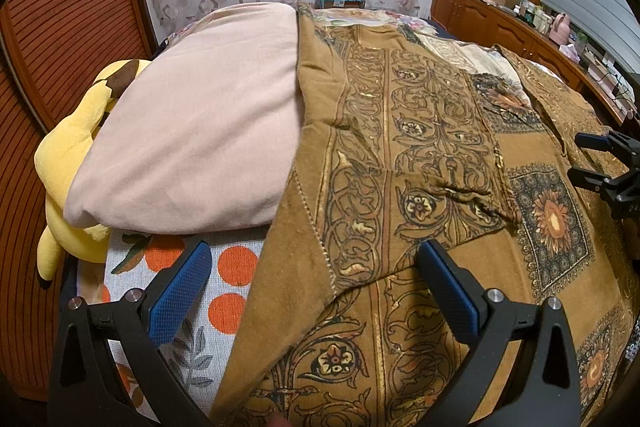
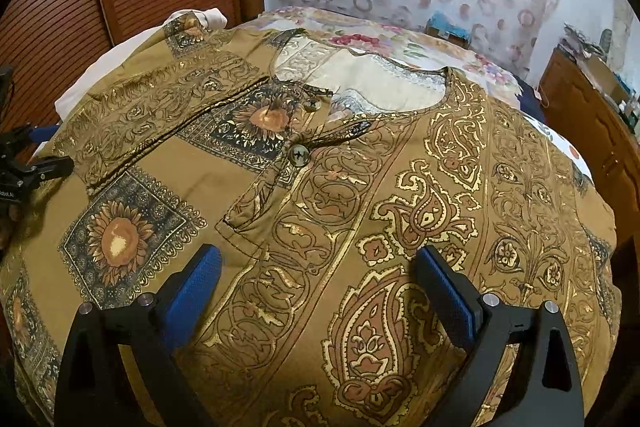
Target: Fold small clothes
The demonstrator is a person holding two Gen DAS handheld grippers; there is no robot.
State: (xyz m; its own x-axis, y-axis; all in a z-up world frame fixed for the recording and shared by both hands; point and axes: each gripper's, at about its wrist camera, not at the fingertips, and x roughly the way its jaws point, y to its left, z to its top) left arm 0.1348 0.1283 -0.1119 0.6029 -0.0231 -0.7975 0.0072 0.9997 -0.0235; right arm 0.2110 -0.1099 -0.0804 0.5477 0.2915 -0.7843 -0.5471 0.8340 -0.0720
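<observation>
Where the bed point(image 1: 236, 267) carries it, a brown patterned blouse point(image 2: 360, 195) lies spread flat, front side up, its round neckline toward the far wall and its left sleeve point(image 1: 400, 147) folded in across the body. In the right wrist view the sleeve crosses over the upper sunflower panel, and a second sunflower panel point(image 2: 120, 231) sits below it. Two dark buttons point(image 2: 299, 155) close the short placket under the neckline. Gold paisley and scroll print covers the rest of the cloth.

Both tools hover just above the garment and hold nothing. The left gripper point(image 1: 316, 291) has its jaws wide apart, straddling the blouse's left edge where it meets the sheet with orange dots. The right gripper point(image 2: 320, 291) has its jaws equally wide apart, over the paisley front of the blouse. Each tool shows at the edge of the other's view; on the side of the left gripper's black body in the right wrist view a short white marking can be seen, too small and cut off to read.

A pink pillow point(image 1: 192, 139) lies just beside the blouse on the left, touching its edge, with a yellow plush toy point(image 1: 68, 155) tucked against the pillow's far side. No other writing can be read.
</observation>
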